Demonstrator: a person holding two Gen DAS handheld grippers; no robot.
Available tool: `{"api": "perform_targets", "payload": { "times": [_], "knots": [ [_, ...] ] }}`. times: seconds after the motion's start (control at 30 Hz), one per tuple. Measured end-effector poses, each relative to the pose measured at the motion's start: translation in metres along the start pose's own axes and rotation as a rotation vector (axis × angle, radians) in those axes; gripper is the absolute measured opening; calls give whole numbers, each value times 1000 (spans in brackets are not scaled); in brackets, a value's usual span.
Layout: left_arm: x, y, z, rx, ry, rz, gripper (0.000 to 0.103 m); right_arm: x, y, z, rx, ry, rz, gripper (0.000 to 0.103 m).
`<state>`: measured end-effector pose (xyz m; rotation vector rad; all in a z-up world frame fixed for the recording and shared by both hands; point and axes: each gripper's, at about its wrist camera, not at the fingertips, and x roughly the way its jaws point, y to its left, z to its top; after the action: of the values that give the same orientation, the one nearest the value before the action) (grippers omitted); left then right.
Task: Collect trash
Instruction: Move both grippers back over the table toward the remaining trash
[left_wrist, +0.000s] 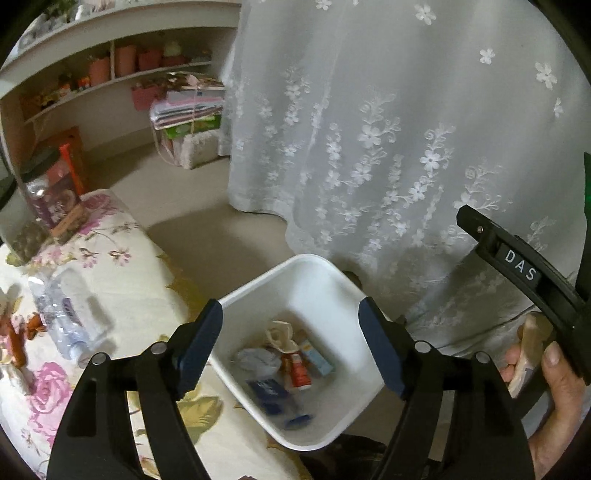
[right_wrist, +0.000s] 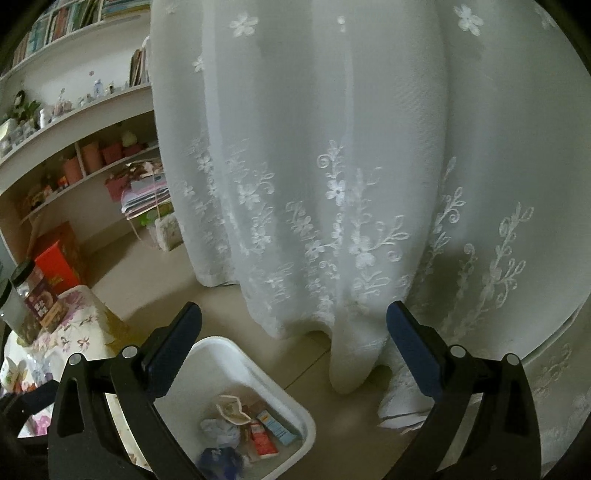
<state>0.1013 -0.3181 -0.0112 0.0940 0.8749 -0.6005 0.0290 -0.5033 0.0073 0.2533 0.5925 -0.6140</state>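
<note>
Eyes on the bottle (left_wrist: 68, 314), the obvious piece of trash left out: a clear crumpled plastic one lying on its side on the flowered counter (left_wrist: 147, 266), toward the left edge in the left view. It looks empty, so light, thin-walled and springy, likely to dent and skate away under a hard pinch. Best bet is across the ribbed middle of the body, where the crumples give some bite. Its long axis runs diagonally, cap end toward the camera, base toward the far left corner.

Just off the counter's right edge sits the bin (left_wrist: 291, 280), white, open-topped, on the floor by the curtain (left_wrist: 369, 129). Wrappers, a small carton and crumpled paper already lie in its bottom.

Left tongs (left_wrist: 291, 343) hover over the bin, spread wide, gripping nothing. Right tongs (right_wrist: 295, 354) likewise gape apart, empty, with the bin low at their left finger. The right hand (left_wrist: 550, 380) shows at the left view's edge, wrapped on its handle
</note>
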Motion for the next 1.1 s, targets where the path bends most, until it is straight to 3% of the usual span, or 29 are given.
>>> {"api": "perform_targets", "payload": {
  "times": [0.33,0.43,1.1],
  "knots": [
    [-33,47,0,-29,-126,200,80,-11,53,-6,-96,-18,31,96],
    [-43,68,1,-71,-153,244,86,-15,77,-10,-146,-31,44,96],
    [-75,207,-34,-187,-102,468,87,-27,227,-50,-331,38,265,96]
  ]
}}
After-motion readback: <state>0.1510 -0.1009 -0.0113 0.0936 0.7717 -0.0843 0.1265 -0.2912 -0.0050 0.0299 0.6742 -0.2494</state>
